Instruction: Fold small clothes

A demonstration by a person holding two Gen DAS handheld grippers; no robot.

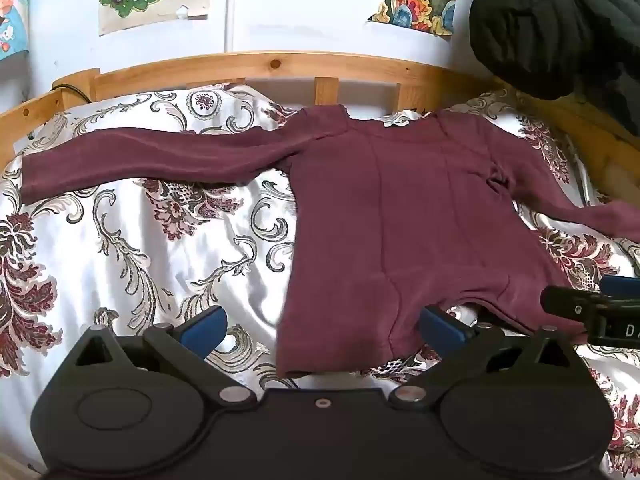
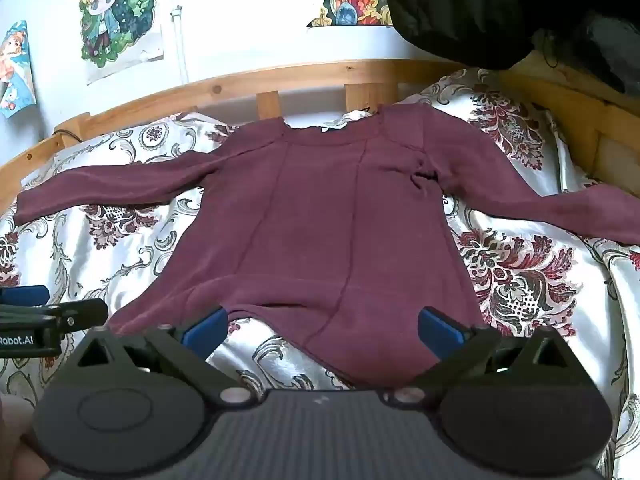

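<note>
maroon sweater [image 2: 320,216] flat, sleeves spread, hem seemingly rumpled | both fingers wide, empty

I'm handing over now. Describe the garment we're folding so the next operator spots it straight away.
Find the wooden bed frame against the poster wall, then the white floral bedspread below it. The maroon long-sleeved top lies flat on it, neck toward the frame, sleeves spread. It is plain, unlike the black padded bundle up right.
</note>
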